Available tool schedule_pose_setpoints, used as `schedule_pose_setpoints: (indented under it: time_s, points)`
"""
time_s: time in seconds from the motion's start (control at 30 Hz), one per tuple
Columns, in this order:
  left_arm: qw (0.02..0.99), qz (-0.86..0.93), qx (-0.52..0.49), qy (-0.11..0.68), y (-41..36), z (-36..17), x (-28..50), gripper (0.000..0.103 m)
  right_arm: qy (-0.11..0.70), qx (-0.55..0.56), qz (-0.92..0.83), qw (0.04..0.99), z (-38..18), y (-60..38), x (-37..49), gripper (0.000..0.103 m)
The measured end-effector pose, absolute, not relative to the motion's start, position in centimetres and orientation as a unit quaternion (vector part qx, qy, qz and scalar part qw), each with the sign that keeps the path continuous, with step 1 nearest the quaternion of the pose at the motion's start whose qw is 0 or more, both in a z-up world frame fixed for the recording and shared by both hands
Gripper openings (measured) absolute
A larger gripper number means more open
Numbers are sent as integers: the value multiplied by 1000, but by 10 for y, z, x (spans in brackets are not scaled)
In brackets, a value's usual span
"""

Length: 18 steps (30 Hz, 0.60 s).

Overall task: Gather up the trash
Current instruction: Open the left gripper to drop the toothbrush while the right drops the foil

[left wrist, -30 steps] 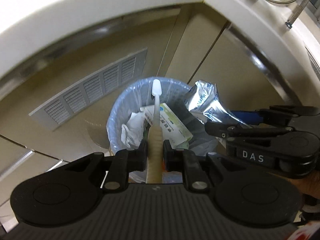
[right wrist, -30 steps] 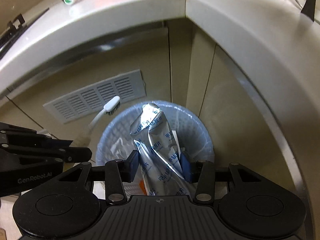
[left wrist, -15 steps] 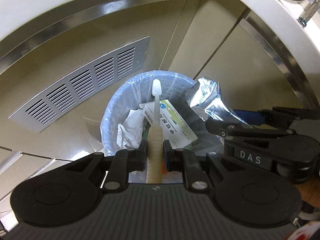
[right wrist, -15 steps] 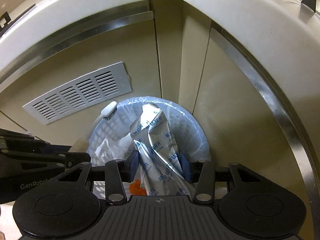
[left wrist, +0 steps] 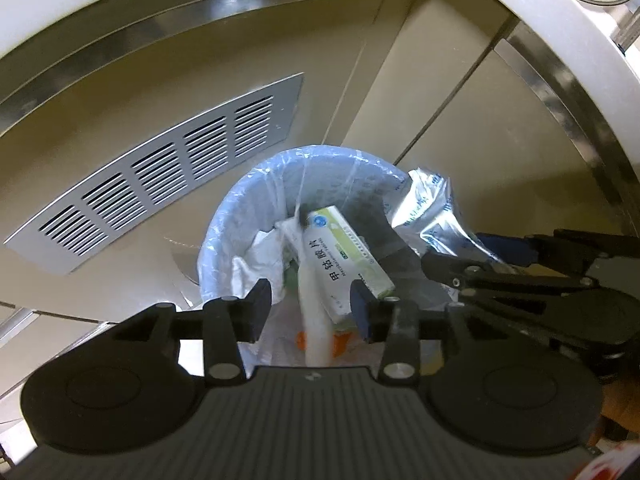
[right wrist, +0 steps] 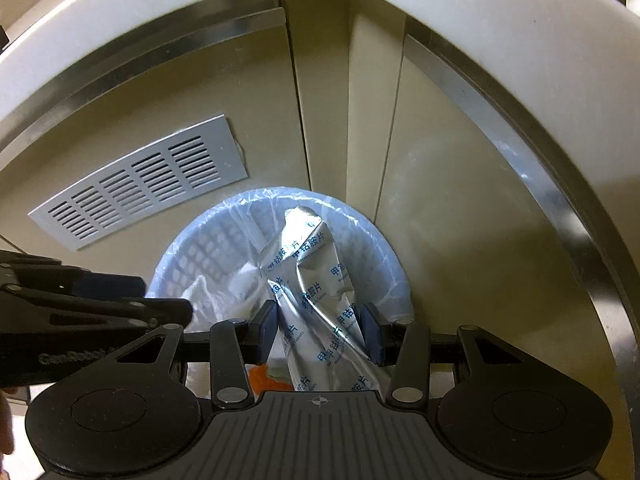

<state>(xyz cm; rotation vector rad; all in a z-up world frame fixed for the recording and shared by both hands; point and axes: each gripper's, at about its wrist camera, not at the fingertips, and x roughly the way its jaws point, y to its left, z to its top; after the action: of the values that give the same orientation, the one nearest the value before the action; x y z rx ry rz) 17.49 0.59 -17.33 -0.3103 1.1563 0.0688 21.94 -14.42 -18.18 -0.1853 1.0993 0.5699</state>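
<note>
Toothbrush (left wrist: pixel 314 320) slips free as left claw (left wrist: pixel 312 304) spreads over bin (left wrist: pixel 240 216); right claw (right wrist: pixel 320 332) pinches foil pack (right wrist: pixel 316 300) below desk (right wrist: pixel 460 4), beside vent (right wrist: pixel 140 184).

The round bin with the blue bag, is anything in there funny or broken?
Nothing broken. The bin holds crumpled white paper and a green-and-white box lying tilted. A pale toothbrush is blurred, dropping between the opening left gripper jaws. The right gripper pinches a creased silver foil pouch.
</note>
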Motion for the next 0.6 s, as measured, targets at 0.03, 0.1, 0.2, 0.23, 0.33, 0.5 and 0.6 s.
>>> schedule_pose_setpoints:
  time_s: [0.03, 0.1, 0.2, 0.23, 0.33, 0.5, 0.6]
  points:
    - [825, 35, -147, 545, 7, -172, 173, 39, 515, -86, 267, 810, -182, -144, 220, 45]
    - [824, 41, -152, 545, 9, -172, 170, 39, 515, -86, 269, 809, -183, -143, 221, 45]
    - [823, 45, -152, 545, 11, -170, 165, 39, 515, -86, 271, 809, -185, -142, 223, 45]
    - [823, 45, -152, 545, 12, -170, 164, 39, 515, -86, 272, 809, -185, -141, 224, 45]
    - [825, 49, -150, 542, 14, -169, 160, 39, 515, -83, 275, 808, -186, -141, 224, 45]
    - [826, 60, -151, 540, 19, -166, 151, 39, 517, -71, 276, 807, -184, -138, 225, 45]
    - [825, 67, -152, 540, 26, -166, 146, 39, 519, -49, 284, 805, -184, -135, 229, 45]
